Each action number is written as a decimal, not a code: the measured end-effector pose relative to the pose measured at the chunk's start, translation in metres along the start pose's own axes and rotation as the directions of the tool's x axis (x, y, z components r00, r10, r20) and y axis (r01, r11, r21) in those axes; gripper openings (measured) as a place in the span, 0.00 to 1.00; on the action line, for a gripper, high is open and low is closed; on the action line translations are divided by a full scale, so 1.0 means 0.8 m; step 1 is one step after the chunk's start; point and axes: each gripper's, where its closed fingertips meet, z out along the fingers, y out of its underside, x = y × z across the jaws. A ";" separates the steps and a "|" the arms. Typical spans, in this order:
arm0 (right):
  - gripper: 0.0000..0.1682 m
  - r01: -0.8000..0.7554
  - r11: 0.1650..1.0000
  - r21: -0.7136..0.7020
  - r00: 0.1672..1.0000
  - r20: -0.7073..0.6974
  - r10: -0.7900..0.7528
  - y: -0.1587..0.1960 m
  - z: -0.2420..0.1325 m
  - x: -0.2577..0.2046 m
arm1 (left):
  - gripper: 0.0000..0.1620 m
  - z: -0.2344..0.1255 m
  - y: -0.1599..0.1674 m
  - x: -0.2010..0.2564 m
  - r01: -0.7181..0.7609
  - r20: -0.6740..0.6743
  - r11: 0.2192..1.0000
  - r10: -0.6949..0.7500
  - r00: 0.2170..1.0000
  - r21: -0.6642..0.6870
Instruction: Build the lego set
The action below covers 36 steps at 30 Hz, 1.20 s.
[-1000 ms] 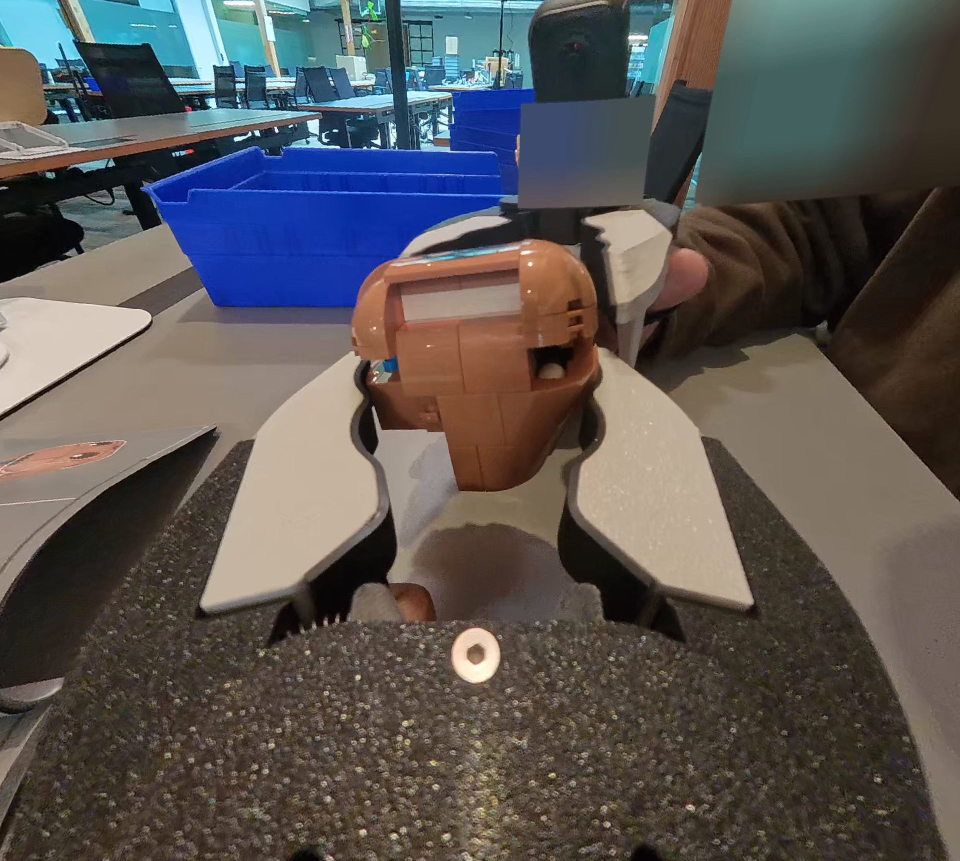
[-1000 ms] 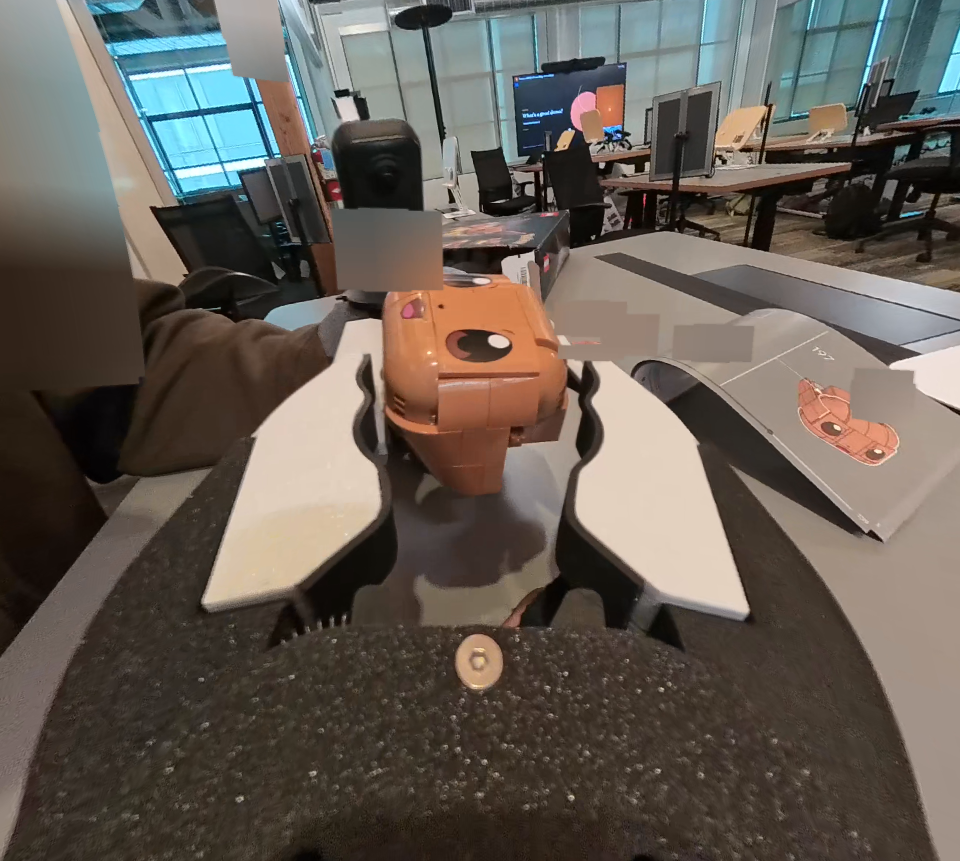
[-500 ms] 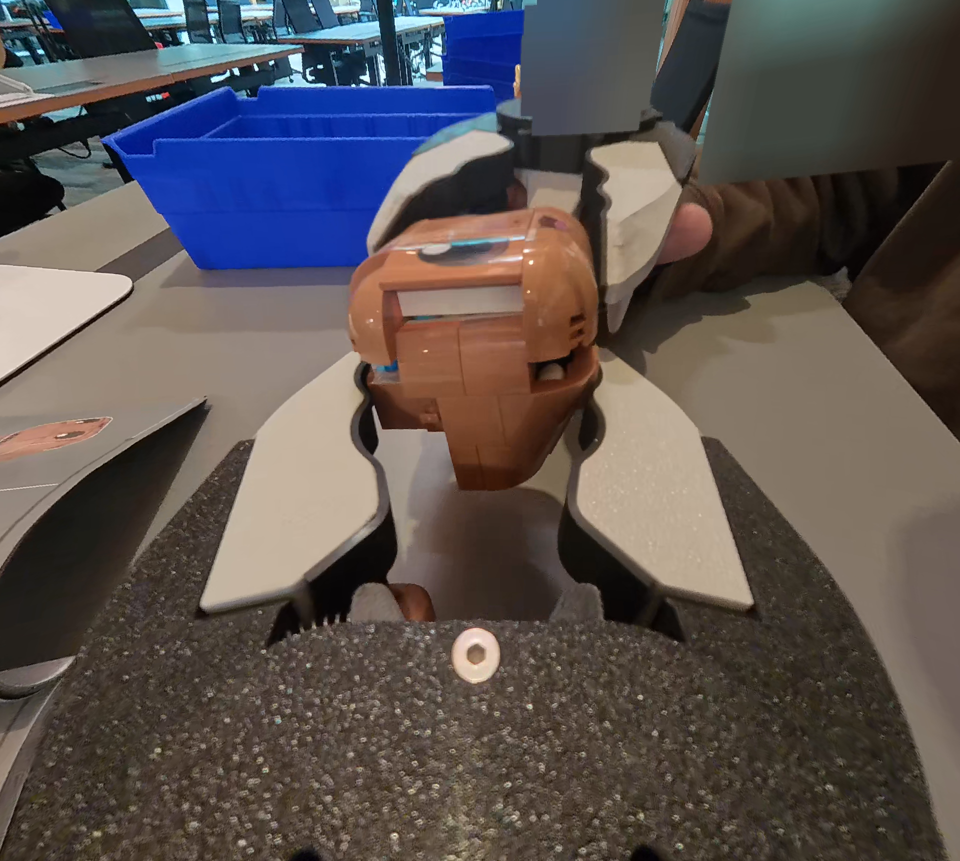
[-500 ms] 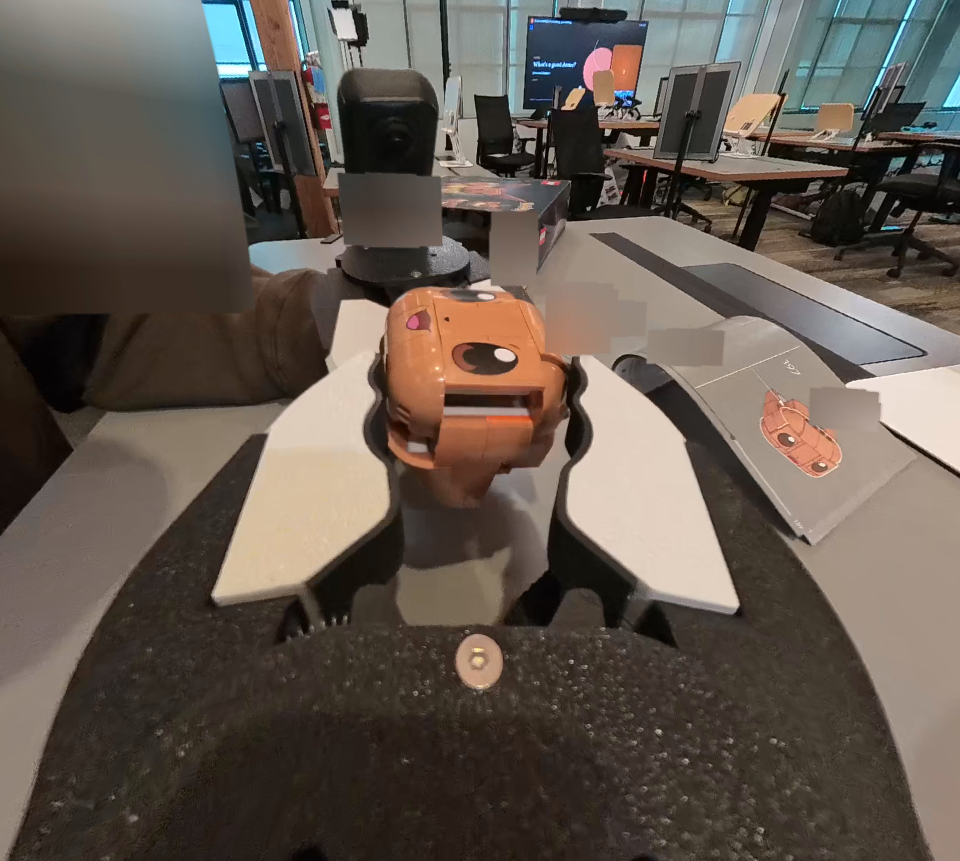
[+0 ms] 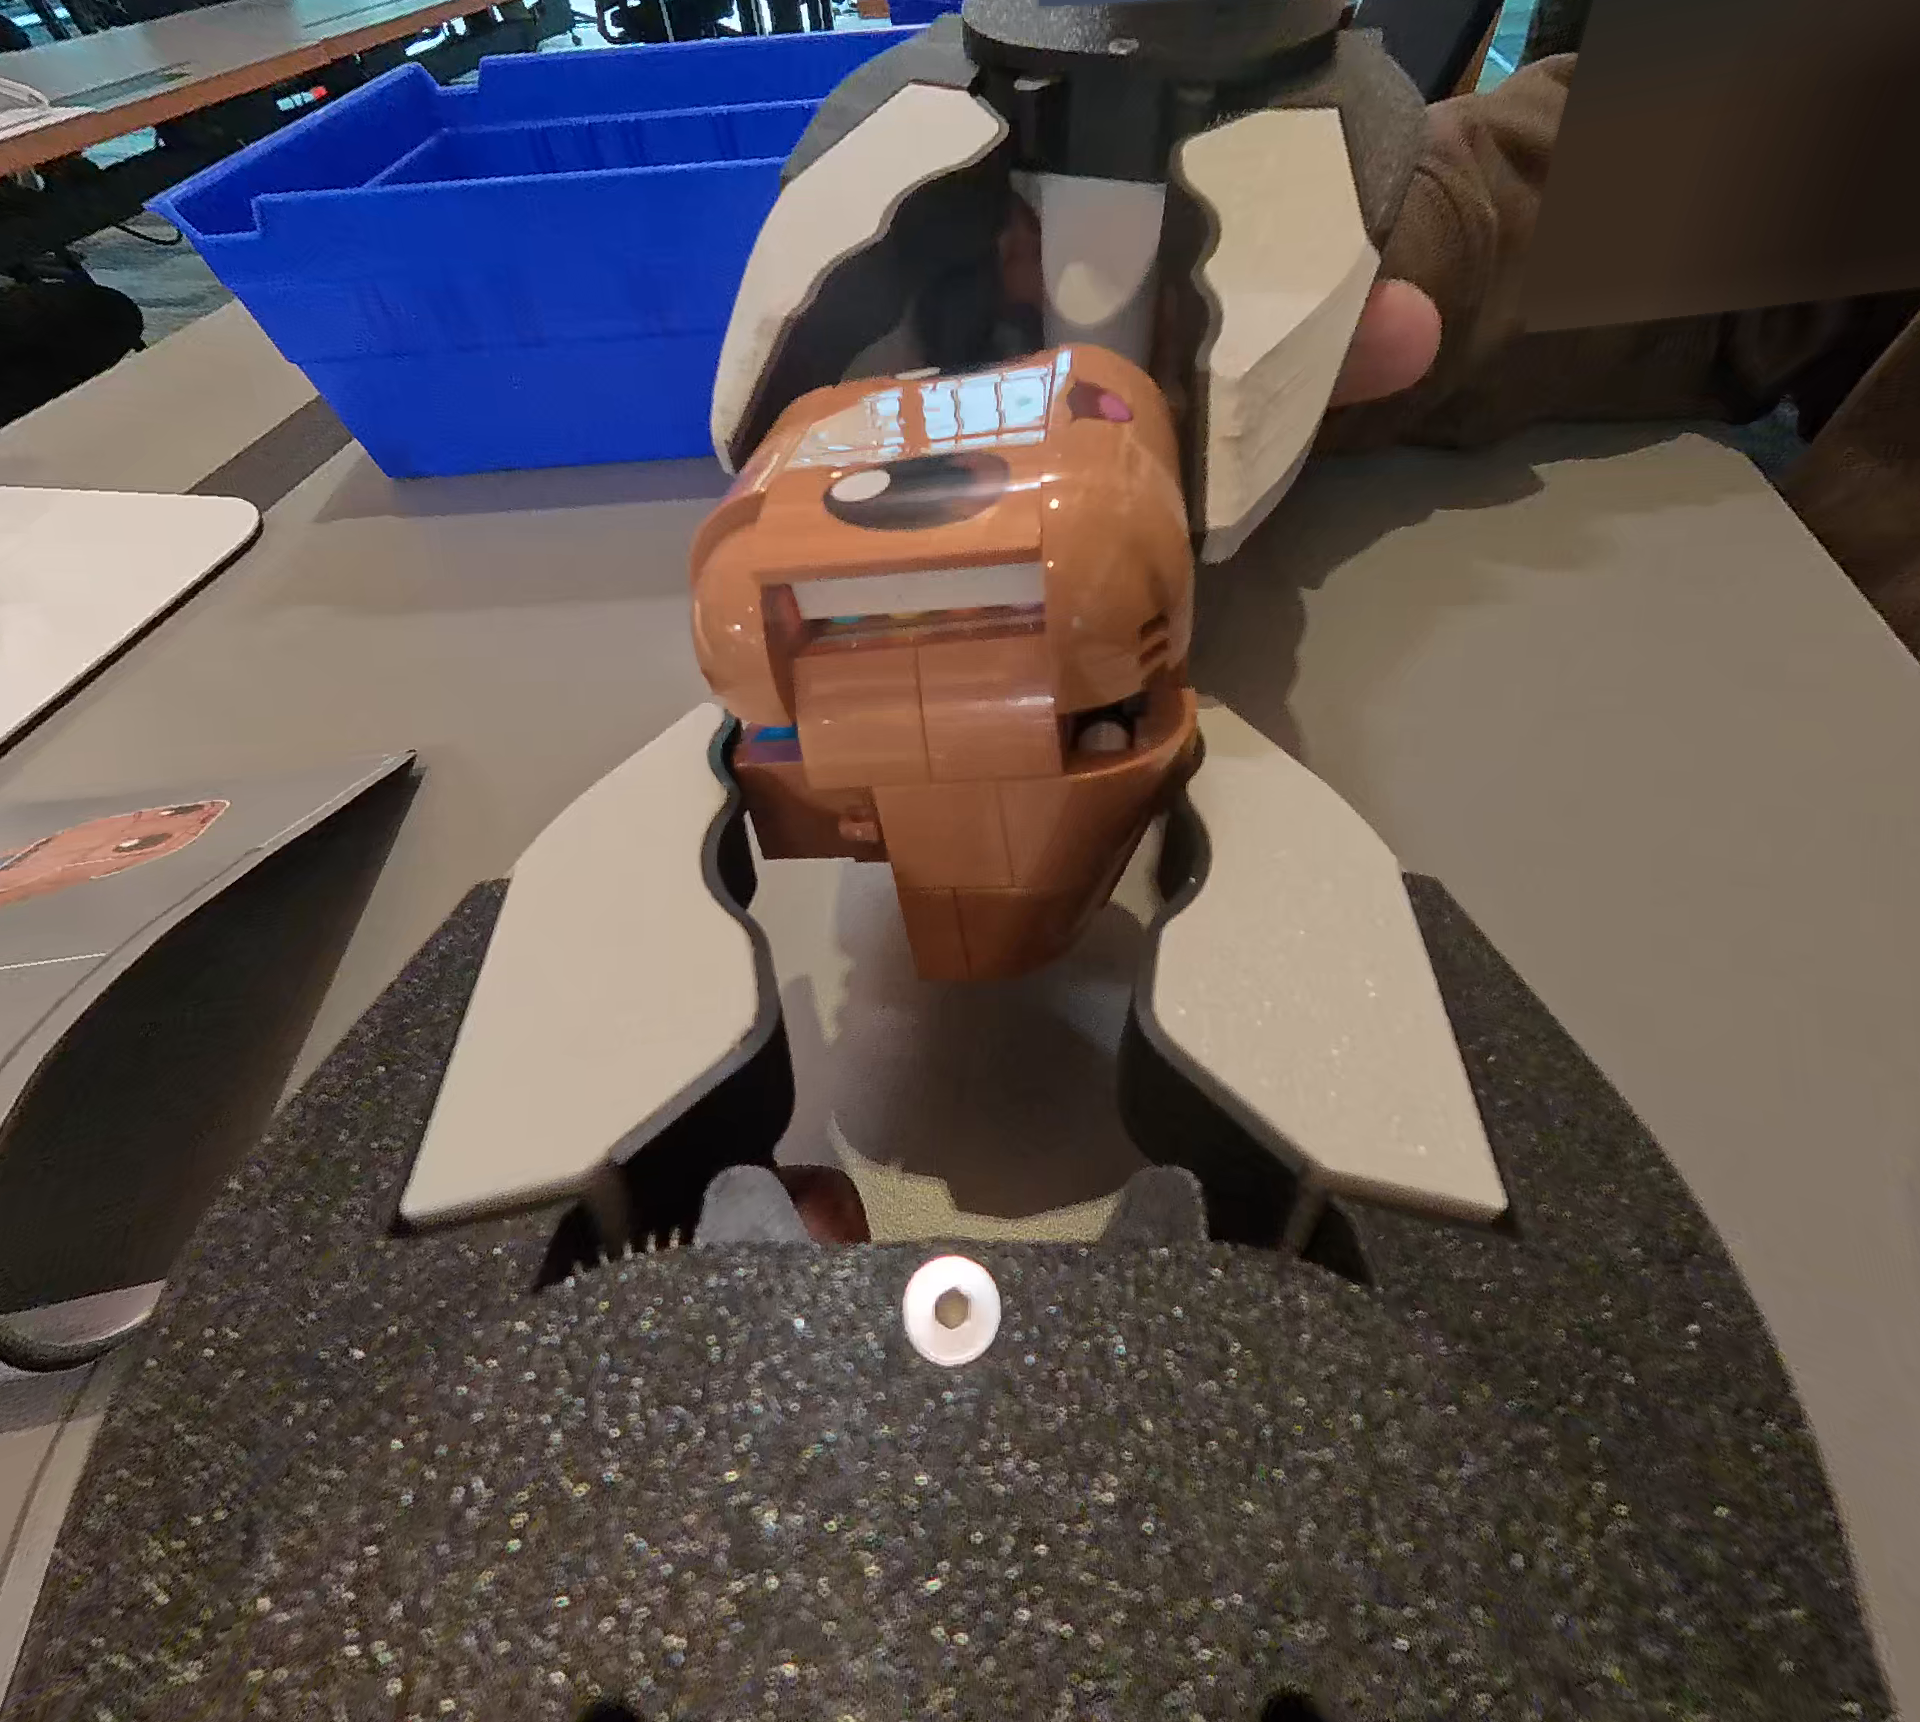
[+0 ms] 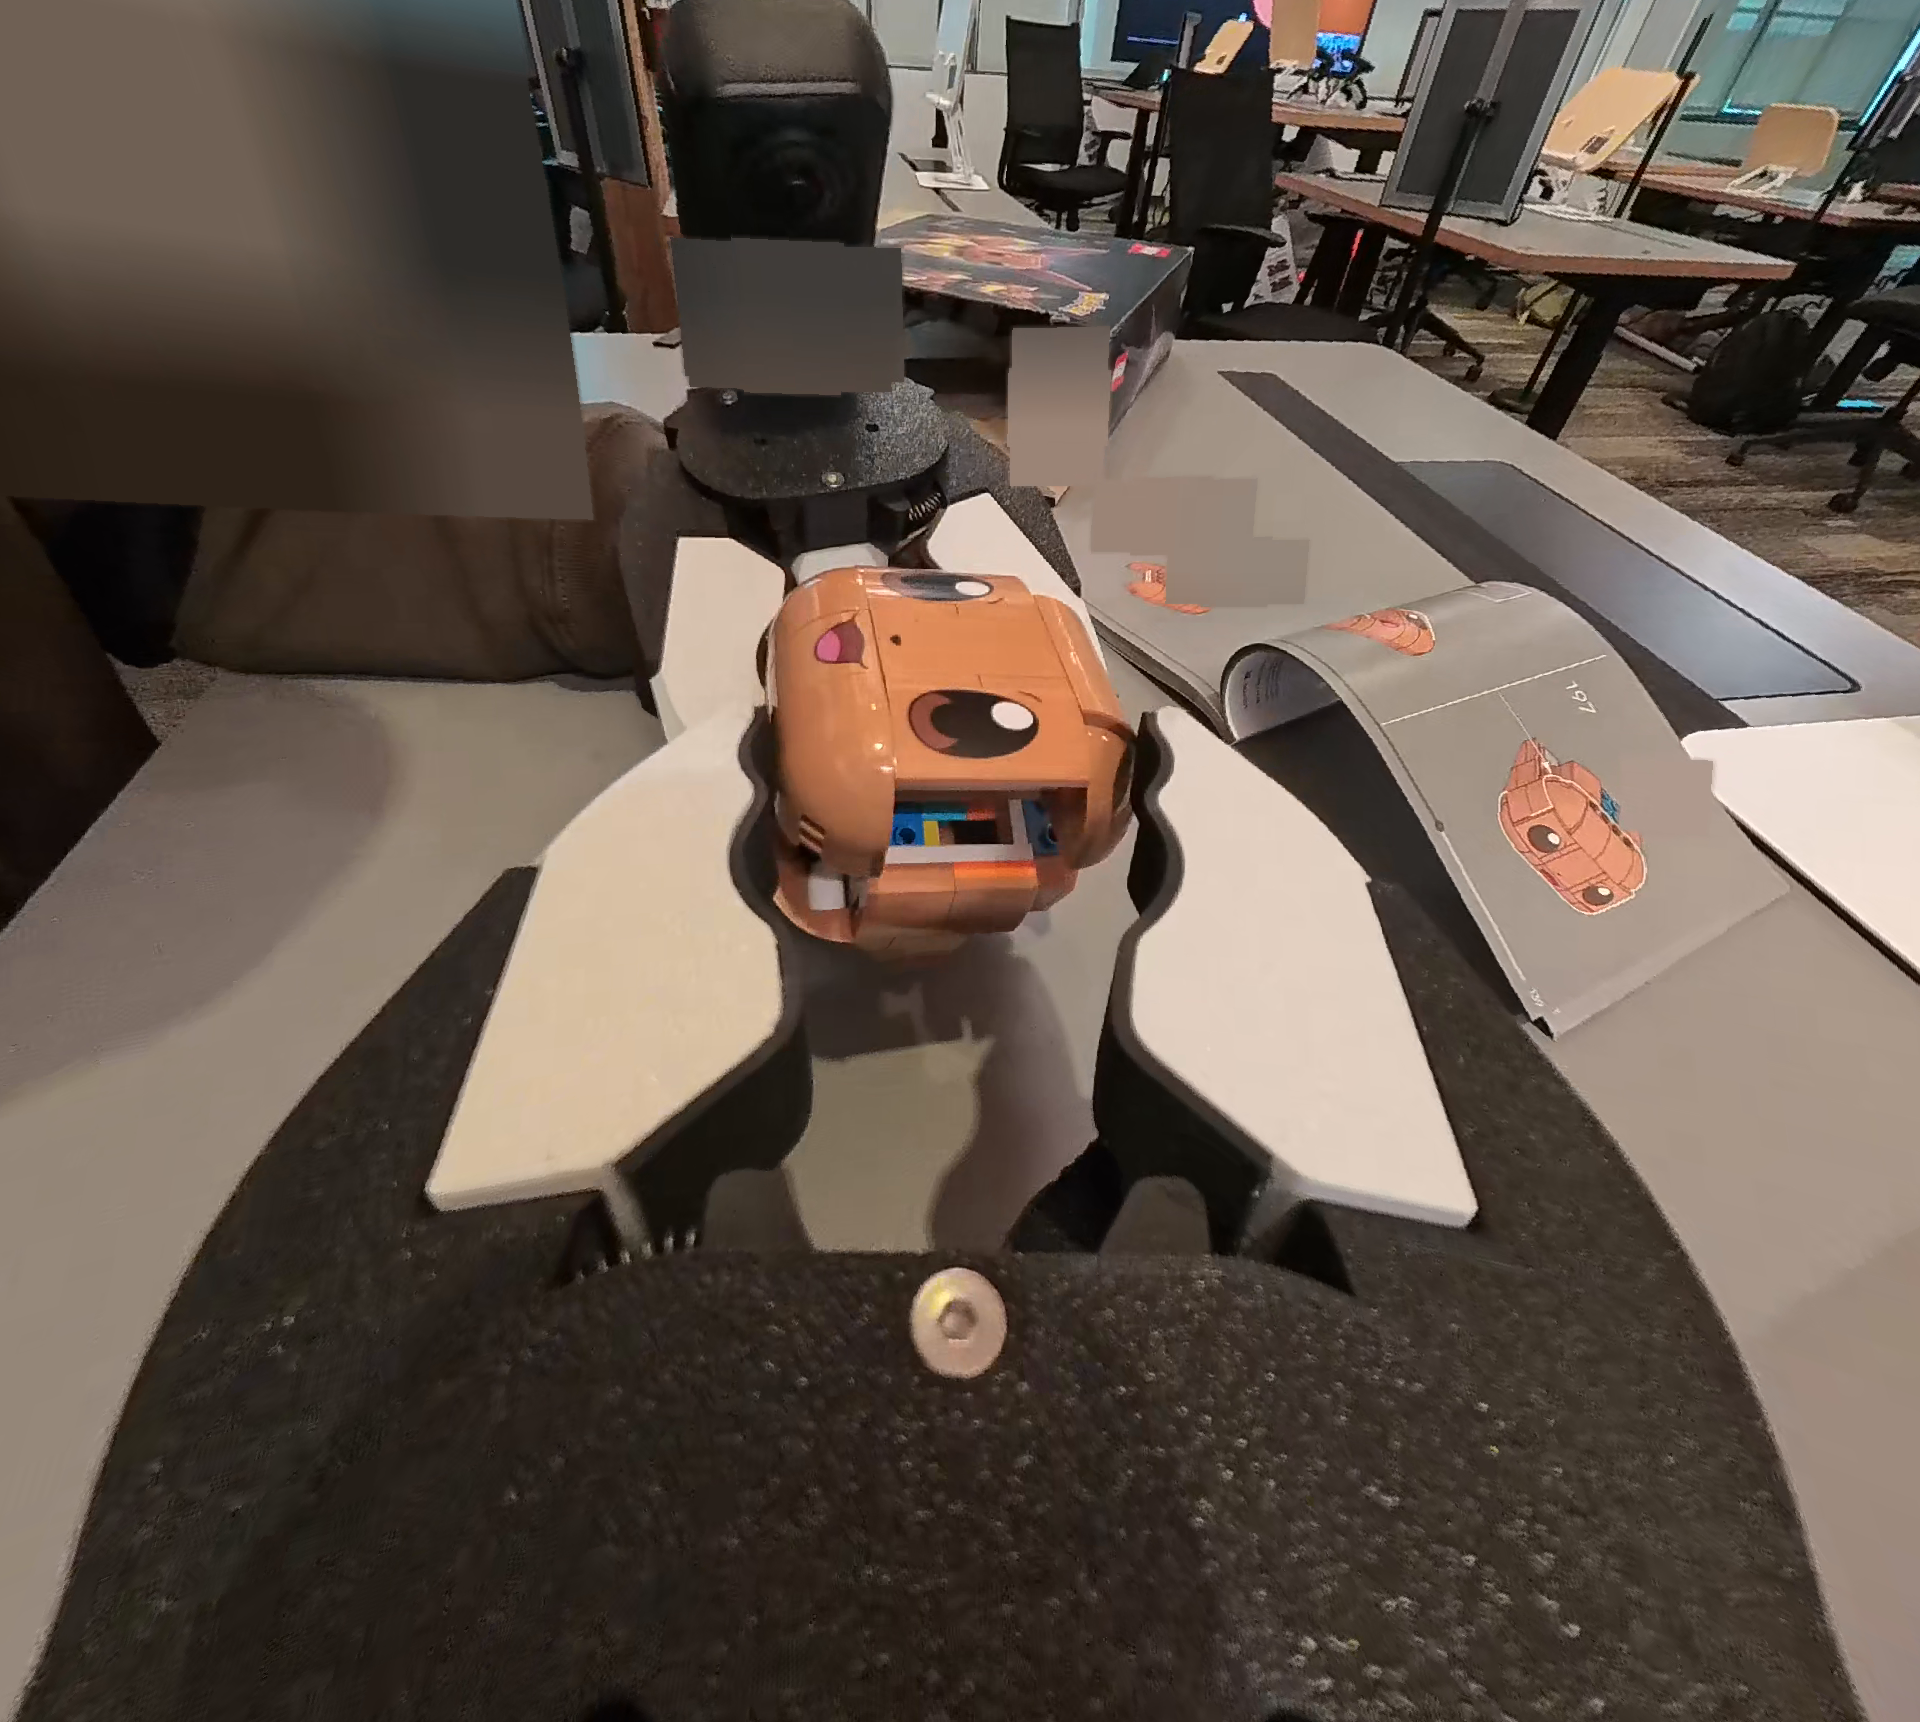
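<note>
Grey desk point(image 5: 1507, 737) in an open office, with chairs and more desks far behind. Model point(image 5: 935, 612) (a glossy brown head with big eyes) held tilted above the desk between both grippers. Left gripper point(image 5: 956, 727) clamped on the model's narrow lower block. Right gripper point(image 6: 951, 737) closed on the rounded upper shell from the opposite side, fingers hard against both flanks. Blue bin point(image 5: 499, 270) behind the model, open booklet point(image 6: 1558, 789) just beside it, set box point(image 6: 1039, 270) well beyond.

Likely trouble:
- Twisting the two grips against each other could split the shell from the lower block at the seam.
- Smooth curved sides on flat pads could slip, dropping the model onto the desk.
- Squeezing harder near the open slot (coloured bricks showing inside) could push loose plates inward.

Hard to make out:
- Model's underside and far face.
- Exact contact of the right pads, judged only from the outline.
- Bin contents, hidden behind its wall.
</note>
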 end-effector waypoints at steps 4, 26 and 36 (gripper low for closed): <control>0.39 0.008 1.000 -0.002 1.000 0.007 -0.008 -0.001 -0.002 0.000 | 0.48 0.001 0.001 0.001 -0.002 -0.001 1.000 0.002 1.000 -0.006; 0.38 -0.103 0.990 0.099 0.994 0.055 0.098 -0.008 -0.010 0.005 | 0.47 0.001 -0.010 0.001 0.043 -0.002 0.998 -0.043 0.999 0.045; 0.36 -0.077 0.996 0.042 0.995 0.068 0.074 0.004 -0.003 -0.002 | 0.47 0.001 -0.012 0.002 0.072 -0.011 0.996 -0.072 0.997 0.059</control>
